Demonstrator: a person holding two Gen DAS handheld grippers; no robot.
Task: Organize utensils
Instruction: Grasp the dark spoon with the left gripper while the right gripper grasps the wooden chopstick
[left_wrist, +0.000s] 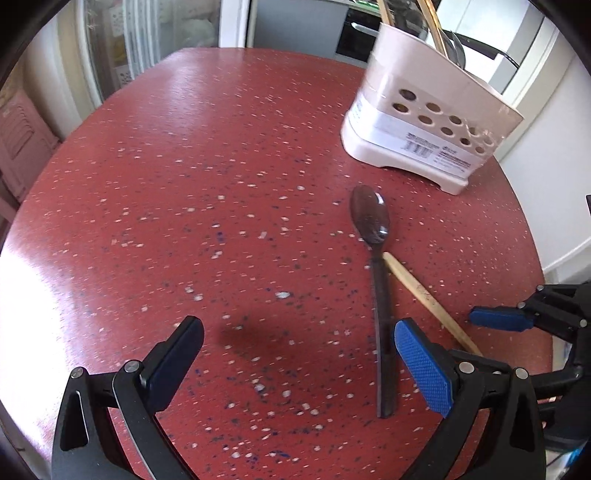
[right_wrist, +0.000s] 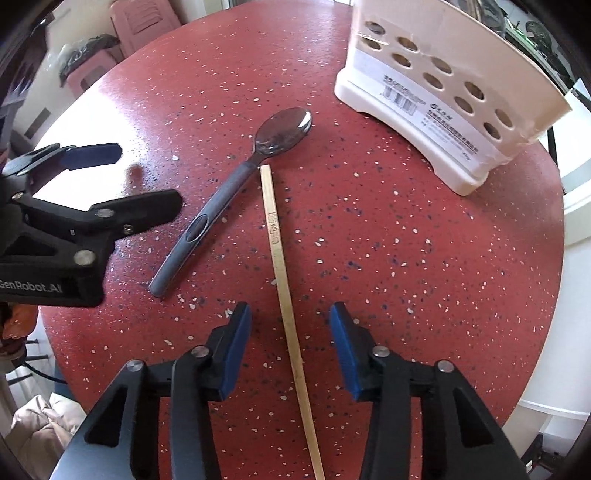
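R gripper (right_wrist: 290, 350) fingers apart w/ chopstick (right_wrist: 286, 291) between, not touching. L gripper (left_wrist: 299, 358) fingers wide apart by spoon (left_wrist: 376, 258) on red counter (left_wrist: 184, 184); caddy (left_wrist: 424, 122) behind.

Red speckled table (right_wrist: 406, 258), spoon (right_wrist: 229, 188) beside chopstick (right_wrist: 280, 258), perhaps touching, perforated utensil holder (right_wrist: 443, 92) near edge

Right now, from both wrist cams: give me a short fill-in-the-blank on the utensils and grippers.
1. The right gripper straddles the ____, pads not touching it.
2. The spoon lies flat on the ____ table.
3. The holder stands upright; its front wall has round ____.
4. The left gripper is ____, holding nothing.

Missing: chopstick; red; holes; open
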